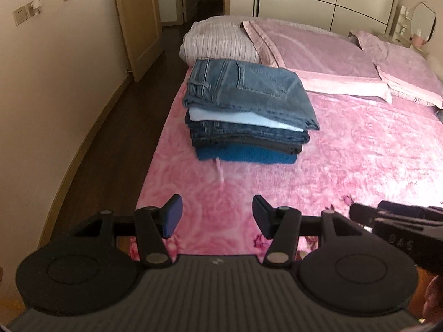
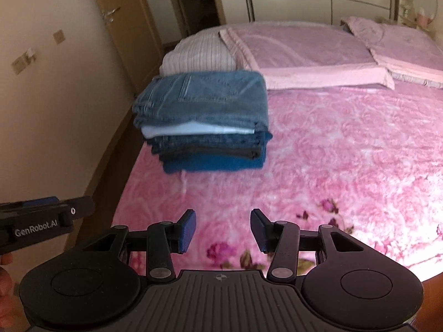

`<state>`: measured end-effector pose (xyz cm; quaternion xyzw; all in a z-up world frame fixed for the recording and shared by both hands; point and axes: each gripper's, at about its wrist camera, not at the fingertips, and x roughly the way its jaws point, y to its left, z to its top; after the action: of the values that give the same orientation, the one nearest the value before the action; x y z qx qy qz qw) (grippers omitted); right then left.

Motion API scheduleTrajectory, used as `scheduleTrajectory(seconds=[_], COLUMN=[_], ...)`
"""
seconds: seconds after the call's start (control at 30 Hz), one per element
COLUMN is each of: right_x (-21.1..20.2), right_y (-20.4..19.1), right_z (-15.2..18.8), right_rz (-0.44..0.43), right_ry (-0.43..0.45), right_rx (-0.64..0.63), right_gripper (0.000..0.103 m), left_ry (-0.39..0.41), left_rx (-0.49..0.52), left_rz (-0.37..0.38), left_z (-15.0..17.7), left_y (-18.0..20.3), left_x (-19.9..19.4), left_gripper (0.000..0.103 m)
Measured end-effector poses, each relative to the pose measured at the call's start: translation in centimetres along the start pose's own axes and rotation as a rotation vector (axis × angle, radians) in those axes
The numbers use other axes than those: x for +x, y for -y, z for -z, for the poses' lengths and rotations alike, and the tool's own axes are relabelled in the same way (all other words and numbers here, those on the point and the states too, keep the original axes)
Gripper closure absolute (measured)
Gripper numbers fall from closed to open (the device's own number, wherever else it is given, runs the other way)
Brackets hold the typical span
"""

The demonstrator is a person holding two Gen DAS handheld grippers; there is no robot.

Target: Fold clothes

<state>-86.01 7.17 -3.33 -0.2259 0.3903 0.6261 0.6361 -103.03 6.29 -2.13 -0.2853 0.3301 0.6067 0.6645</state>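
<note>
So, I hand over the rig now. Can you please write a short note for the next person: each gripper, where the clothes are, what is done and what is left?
Left gripper: open, nothing between the jaws, above the pink blanket.
Right gripper: open, also empty, beside the left one.
Clothes: one folded stack near the bed's left edge, in front of the striped pillow. Light blue jeans lie on top, a bright blue garment at the bottom.
Done: everything in the stack looks folded.
Left: no unfolded garment shows in either view; check outside the frames for more.
</note>
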Motion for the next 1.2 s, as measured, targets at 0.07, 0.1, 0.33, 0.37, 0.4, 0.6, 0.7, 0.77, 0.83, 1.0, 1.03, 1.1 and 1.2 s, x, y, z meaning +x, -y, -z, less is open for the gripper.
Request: scheduleTrajectory(seconds=[0.07, 0.1, 0.33, 0.37, 0.4, 0.6, 0.7, 0.77, 0.83, 1.0, 1.03, 1.1, 1.2], right_x=[0.2, 0.2, 1.0, 1.2, 1.5, 3.2, 4.3, 5.2, 6.1, 7.9, 8.2, 8.7, 9.4], right_y=[0.3, 0.3, 1.0, 1.2, 1.3, 1.7, 1.7, 1.6, 1.5, 1.1, 1.0, 0.9, 0.6], right_z=[0.7, 1.1, 2.8, 3.0, 3.0, 2.4, 1.8, 1.3, 1.0, 0.4, 0.2, 0.0, -0.4], right_rz=[0.002, 0.005, 0.025, 0.028, 0.029, 0.051, 0.056, 0.061, 0.063, 0.061, 0.061, 0.06, 0.059], right_ry=[-0.02, -0.028, -0.078, -0.085, -0.089, -0.112, -0.112, -0.112, -0.114, -0.114, -0.115, -0.117, -0.12], right_rx=[-0.01, -0.017, -0.035, -0.033, -0.03, -0.028, -0.027, -0.03, -0.037, -0.046, -0.047, -0.05, -0.053], right_gripper=[0.056, 0.056, 0.056, 0.056, 0.056, 0.056, 0.056, 0.056, 0.055, 0.056, 0.056, 0.056, 0.056], left_ry=[-0.01, -0.018, -0.062, -0.068, -0.074, -0.09, -0.085, -0.08, -0.074, -0.062, -0.061, -0.061, -0.061], left_rx=[-0.004, -0.004, -0.005, -0.003, -0.001, 0.001, 0.005, 0.008, 0.008, 0.006, 0.005, 0.005, 0.004], left_rz=[-0.007, -0.01, 0.009, 0.018, 0.027, 0.043, 0.046, 0.046, 0.046, 0.042, 0.041, 0.035, 0.03], left_z=[0.6, 0.9, 2.1, 2.2, 2.3, 2.0, 1.4, 1.0, 0.7, 0.0, -0.1, -0.4, -0.7], left_y=[0.3, 0.4, 1.3, 1.4, 1.5, 1.7, 1.6, 1.5, 1.3, 0.8, 0.7, 0.5, 0.2], left_x=[-0.3, -0.2, 1.1, 1.4, 1.7, 3.6, 4.8, 5.6, 6.4, 7.9, 8.2, 8.6, 9.1], left_gripper=[0.051, 0.051, 0.051, 0.051, 0.051, 0.051, 0.051, 0.051, 0.051, 0.051, 0.051, 0.051, 0.051])
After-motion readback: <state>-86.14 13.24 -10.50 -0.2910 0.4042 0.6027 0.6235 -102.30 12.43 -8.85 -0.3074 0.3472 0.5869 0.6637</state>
